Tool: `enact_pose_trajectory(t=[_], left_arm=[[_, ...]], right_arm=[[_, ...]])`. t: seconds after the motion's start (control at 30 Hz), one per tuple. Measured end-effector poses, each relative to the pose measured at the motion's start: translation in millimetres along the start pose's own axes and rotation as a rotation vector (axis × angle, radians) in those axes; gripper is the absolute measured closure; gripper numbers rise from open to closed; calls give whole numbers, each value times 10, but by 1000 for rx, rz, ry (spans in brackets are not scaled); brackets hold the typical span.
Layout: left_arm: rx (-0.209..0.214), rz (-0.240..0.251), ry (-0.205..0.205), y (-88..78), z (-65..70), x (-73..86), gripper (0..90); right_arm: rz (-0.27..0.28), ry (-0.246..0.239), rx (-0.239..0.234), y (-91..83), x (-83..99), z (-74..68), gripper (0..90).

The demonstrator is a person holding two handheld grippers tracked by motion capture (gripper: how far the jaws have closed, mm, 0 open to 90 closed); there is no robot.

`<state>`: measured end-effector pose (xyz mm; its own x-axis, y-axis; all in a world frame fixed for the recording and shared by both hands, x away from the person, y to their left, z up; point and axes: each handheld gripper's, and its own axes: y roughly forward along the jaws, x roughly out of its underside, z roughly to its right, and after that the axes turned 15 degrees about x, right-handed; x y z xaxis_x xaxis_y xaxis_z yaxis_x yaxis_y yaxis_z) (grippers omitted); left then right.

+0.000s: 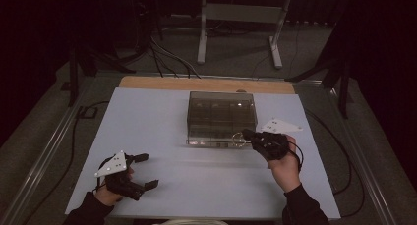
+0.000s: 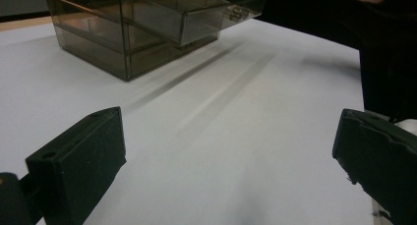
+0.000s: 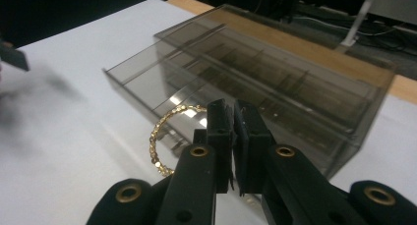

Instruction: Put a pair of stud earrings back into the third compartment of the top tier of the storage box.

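A smoky clear drawer box (image 1: 221, 112) stands in the middle of the white table, its low front drawer (image 1: 211, 139) pulled out toward me. My right gripper (image 1: 248, 135) is at the drawer's right front corner, shut on a gold bead bracelet (image 1: 238, 137). In the right gripper view the bracelet (image 3: 157, 136) hangs out to the left of the closed jaws (image 3: 235, 122), above the open drawer (image 3: 147, 82). My left gripper (image 1: 150, 170) rests at the table's near left, open and holding nothing. Its view has the box (image 2: 123, 33) far ahead beyond the wide-apart jaws (image 2: 228, 161).
The white table top (image 1: 196, 185) ends in a wooden strip (image 1: 206, 83) at the far side. Beyond it are a metal stand (image 1: 241, 14) and cables (image 1: 167, 58) on the floor. A dark sleeve (image 2: 388, 53) is at the right of the left gripper view.
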<state>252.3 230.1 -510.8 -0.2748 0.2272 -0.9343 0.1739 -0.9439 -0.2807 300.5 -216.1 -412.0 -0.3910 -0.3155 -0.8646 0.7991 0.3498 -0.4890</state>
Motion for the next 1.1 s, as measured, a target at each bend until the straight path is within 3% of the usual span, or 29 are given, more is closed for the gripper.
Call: enact_pose_trajectory(t=[0.57,1.1], left_arm=[[-4,-2,3,-4,0,-1,5],[-17,7,3,-11,5,-2,5]], right_arm=[[-26,46,44,255,-9,219,865],[-115,36,28,523,111,209,856]])
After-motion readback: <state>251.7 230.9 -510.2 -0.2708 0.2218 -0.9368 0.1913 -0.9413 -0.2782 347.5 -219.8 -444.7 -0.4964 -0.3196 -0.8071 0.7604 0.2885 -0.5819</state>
